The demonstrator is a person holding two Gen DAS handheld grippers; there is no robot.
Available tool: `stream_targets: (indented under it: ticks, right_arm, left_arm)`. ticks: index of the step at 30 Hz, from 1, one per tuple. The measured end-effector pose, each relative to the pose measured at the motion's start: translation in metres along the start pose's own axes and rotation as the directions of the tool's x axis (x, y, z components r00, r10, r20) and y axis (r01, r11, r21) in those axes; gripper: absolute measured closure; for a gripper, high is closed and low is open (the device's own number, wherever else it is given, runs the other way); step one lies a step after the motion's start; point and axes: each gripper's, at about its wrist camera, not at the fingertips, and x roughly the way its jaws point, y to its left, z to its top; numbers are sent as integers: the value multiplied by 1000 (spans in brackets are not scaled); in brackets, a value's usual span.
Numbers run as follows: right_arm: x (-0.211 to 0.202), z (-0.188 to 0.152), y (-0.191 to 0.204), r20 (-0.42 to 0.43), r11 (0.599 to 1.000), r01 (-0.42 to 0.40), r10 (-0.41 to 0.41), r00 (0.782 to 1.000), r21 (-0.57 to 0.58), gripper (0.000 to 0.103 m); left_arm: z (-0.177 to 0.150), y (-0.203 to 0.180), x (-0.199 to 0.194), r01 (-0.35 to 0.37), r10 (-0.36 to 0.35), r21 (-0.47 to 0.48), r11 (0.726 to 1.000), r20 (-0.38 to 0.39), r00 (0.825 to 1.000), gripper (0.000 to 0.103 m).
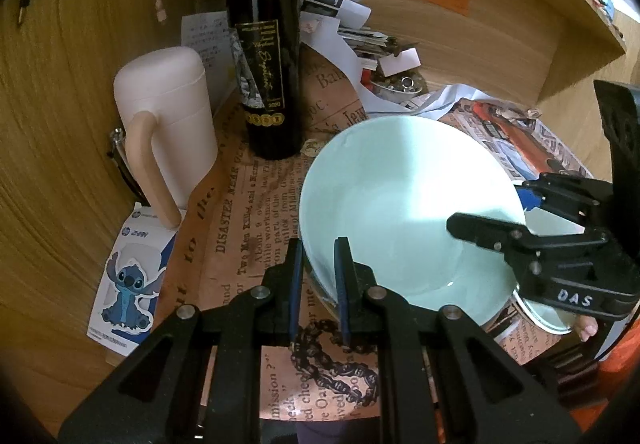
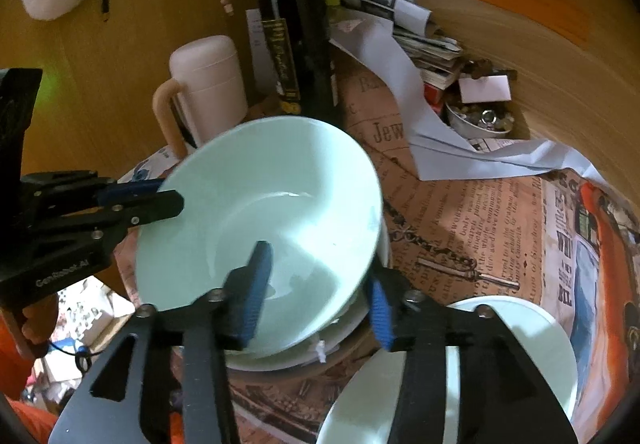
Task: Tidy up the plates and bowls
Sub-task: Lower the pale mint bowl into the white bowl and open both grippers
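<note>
A pale green bowl point(image 1: 400, 203) sits tilted on a newspaper-print mat. My left gripper point(image 1: 319, 244) is shut on its near-left rim, one blue pad inside and one outside. In the right wrist view the same bowl point(image 2: 260, 203) rests on a stack of pale plates point(image 2: 288, 358). My right gripper point(image 2: 316, 264) stands open astride the bowl's right rim, with its left finger point(image 2: 256, 284) inside the bowl and neither pad pressing. A second pale plate point(image 2: 520, 344) lies at the lower right, under the right finger. The left gripper point(image 2: 170, 193) shows at the bowl's far-left rim.
A dark wine bottle point(image 1: 264, 55) and a pink lidded mug point(image 1: 168, 115) stand just behind the bowl. Loose papers point(image 2: 400, 43) and a small dish of trinkets point(image 2: 480, 119) fill the back right corner. Wooden walls point(image 1: 60, 123) close in the left and back. A cartoon sticker card point(image 1: 128, 280) lies at left.
</note>
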Motion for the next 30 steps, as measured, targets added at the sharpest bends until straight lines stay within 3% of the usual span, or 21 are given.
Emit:
stream_targets:
  ticks: [3, 5, 7, 10, 14, 19, 24, 30]
  right_arm:
    - [-2, 1, 1, 6, 1000, 11, -11, 1000, -11, 51]
    - [-3, 1, -1, 9, 1000, 6, -6, 1000, -1, 50]
    - [-4, 2, -6, 8, 999, -20, 19, 1000, 27, 50]
    - [-5, 3, -15, 10, 994, -70, 70, 998, 85, 50]
    - [-19, 6, -21, 71, 994, -34, 27, 997, 102, 48]
    - [-46, 10, -30, 159, 995, 19, -35, 987, 102, 28]
    - [-35, 4, -44, 104, 991, 35, -49, 993, 133, 27]
    - [-12, -8, -52, 7, 984, -19, 18, 1000, 176, 27]
  left_arm:
    - [2, -1, -4, 5, -5, 5, 1000, 11, 1000, 84]
    - [3, -1, -7, 1, -1, 0, 1000, 24, 1000, 74]
    - [4, 1, -12, 1, 0, -10, 1000, 45, 999, 55]
    - [6, 3, -21, -10, 12, -26, 1000, 83, 996, 45]
    - [9, 7, -29, -7, 10, -36, 999, 102, 995, 40]
    - [11, 10, -34, 11, -5, -52, 999, 111, 994, 30]
    - [8, 10, -24, 18, -13, -64, 998, 68, 998, 22]
    - [-1, 15, 2, 43, -46, -97, 994, -31, 998, 22]
